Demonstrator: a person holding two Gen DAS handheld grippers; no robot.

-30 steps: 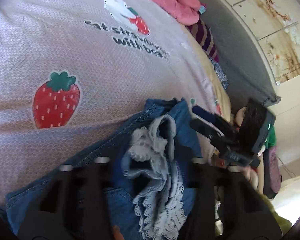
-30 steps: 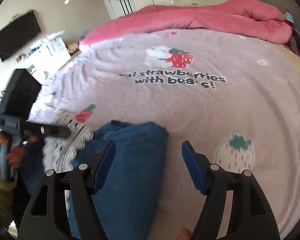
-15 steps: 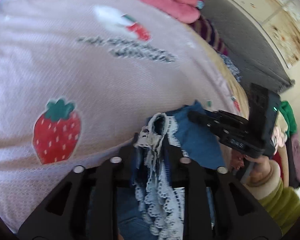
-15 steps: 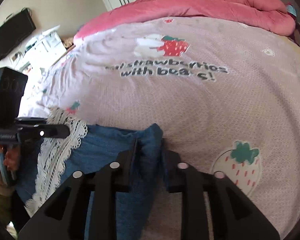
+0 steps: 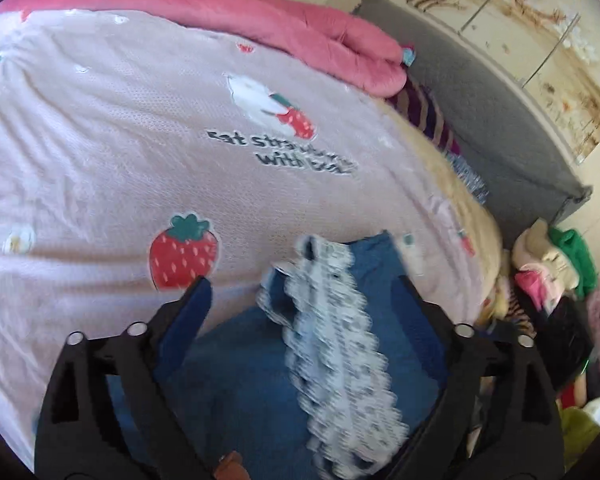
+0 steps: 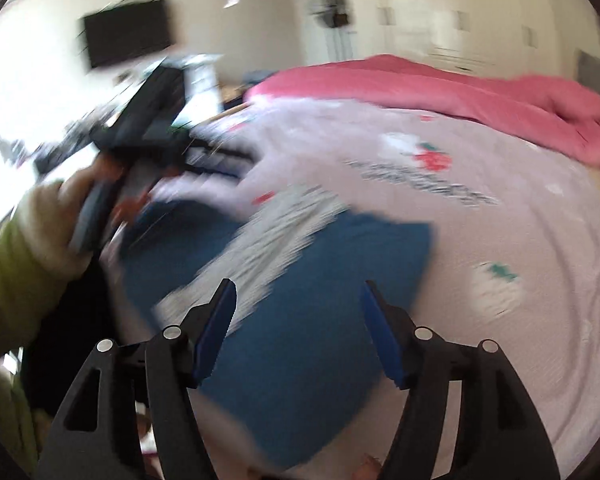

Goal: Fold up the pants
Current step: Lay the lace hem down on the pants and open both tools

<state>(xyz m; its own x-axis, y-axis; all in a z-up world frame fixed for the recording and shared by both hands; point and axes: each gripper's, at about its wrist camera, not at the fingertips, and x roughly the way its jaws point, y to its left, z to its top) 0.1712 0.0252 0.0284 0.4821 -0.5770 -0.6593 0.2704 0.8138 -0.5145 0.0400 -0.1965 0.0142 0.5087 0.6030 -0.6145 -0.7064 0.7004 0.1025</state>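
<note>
The blue denim pants [image 5: 236, 380] with a white lace trim [image 5: 336, 336] lie folded on the pink strawberry bedspread [image 5: 100, 152]. My left gripper [image 5: 300, 304] is open above them, with the lace between its fingers. In the right wrist view the pants [image 6: 312, 344] lie below my right gripper [image 6: 298, 308], which is open and holds nothing. The left gripper with the hand that holds it [image 6: 140, 128] shows blurred at the left, above the pants.
A rolled pink duvet [image 5: 220, 12] lies along the far side of the bed. A grey headboard [image 5: 480, 112] stands to the right, with a heap of clothes [image 5: 552, 280] beside the bed. A wall TV [image 6: 128, 36] and wardrobes are in the background.
Both grippers were shut on the pants half a second ago; both have opened and let go. Both have lifted back from the pants, which now lie on the bed.
</note>
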